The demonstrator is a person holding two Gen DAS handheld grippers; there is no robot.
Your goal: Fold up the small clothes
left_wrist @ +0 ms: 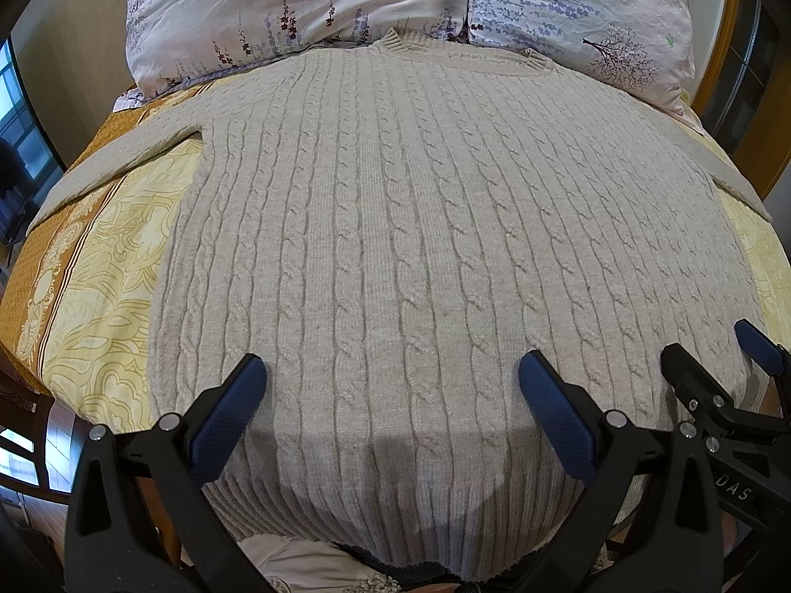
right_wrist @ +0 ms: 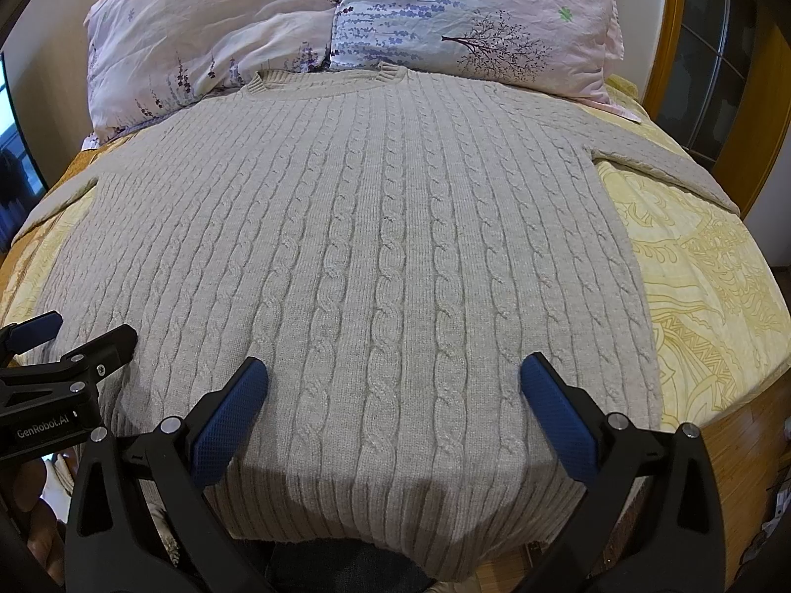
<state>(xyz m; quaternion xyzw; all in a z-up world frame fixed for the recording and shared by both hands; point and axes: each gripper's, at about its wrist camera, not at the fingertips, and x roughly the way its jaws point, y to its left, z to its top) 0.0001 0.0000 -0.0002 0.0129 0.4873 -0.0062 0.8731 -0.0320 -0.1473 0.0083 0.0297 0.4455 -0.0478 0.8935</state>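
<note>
Now, going from left to right: my left gripper [left_wrist: 393,390] hangs over the hem end of the beige cable-knit sweater [left_wrist: 420,247], its blue pads [left_wrist: 227,415] spread wide and holding nothing. The sweater lies flat on the bed [left_wrist: 99,267], which has a yellow patterned cover; its collar reaches the two floral pillows [left_wrist: 306,5] at the head edge, one sleeve runs out toward the left edge, and the ribbed hem sits at the near edge. Further right, my right gripper [right_wrist: 394,390] hovers over the same hem end, also wide open and empty. The sweater's other sleeve [right_wrist: 662,168] stretches toward the right edge of the bed.
</note>
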